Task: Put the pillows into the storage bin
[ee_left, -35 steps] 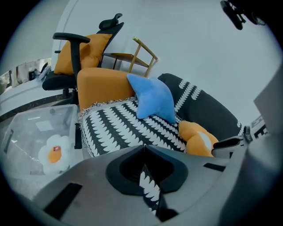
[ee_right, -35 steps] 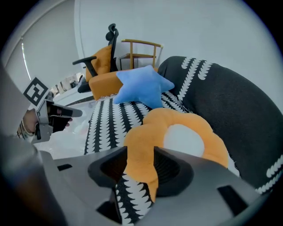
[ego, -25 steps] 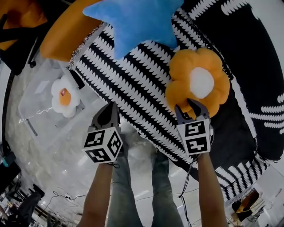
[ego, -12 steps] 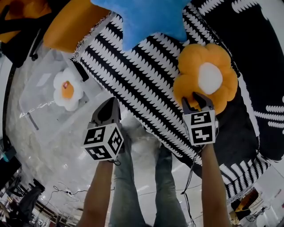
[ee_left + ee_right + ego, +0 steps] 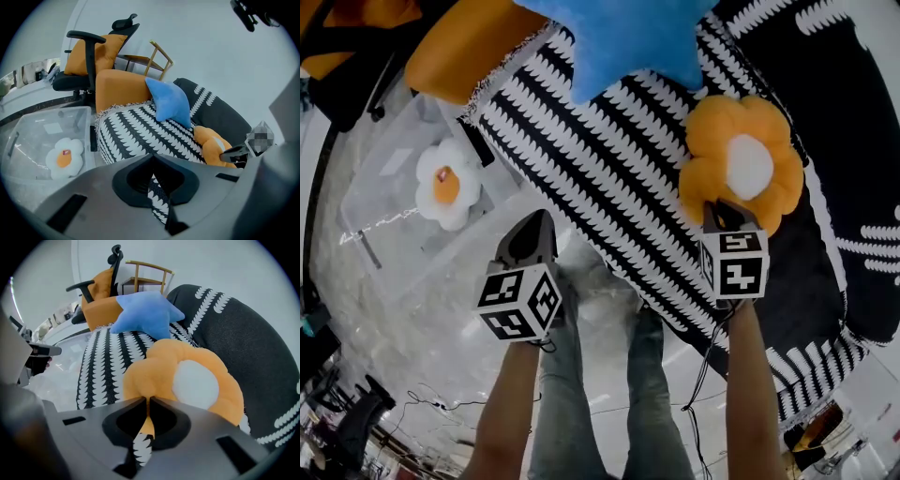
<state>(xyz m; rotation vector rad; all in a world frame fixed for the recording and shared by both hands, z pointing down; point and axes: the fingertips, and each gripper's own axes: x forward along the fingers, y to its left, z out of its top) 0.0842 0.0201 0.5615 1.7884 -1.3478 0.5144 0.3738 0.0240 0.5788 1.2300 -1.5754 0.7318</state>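
Note:
An orange flower pillow (image 5: 741, 164) with a white centre lies on the black-and-white patterned couch (image 5: 600, 178). My right gripper (image 5: 727, 214) is shut on its lower petal; in the right gripper view the jaws pinch orange fabric at my right gripper (image 5: 147, 401) below the flower pillow (image 5: 187, 376). A blue star pillow (image 5: 628, 37) lies further back on the couch. The clear storage bin (image 5: 380, 202) stands on the floor at the left and holds a white flower pillow (image 5: 445, 183). My left gripper (image 5: 532, 236) is shut and empty, near the couch's front edge.
A large orange cushion (image 5: 455, 52) lies at the couch's left end above the bin. In the left gripper view an office chair (image 5: 91, 56) with an orange cushion and a wooden chair (image 5: 150, 58) stand behind. The person's legs (image 5: 591, 394) are below, on a pale floor.
The right gripper's jaws, open around the orange flower's lower petal a second ago, have shut on it. The left gripper has barely moved.

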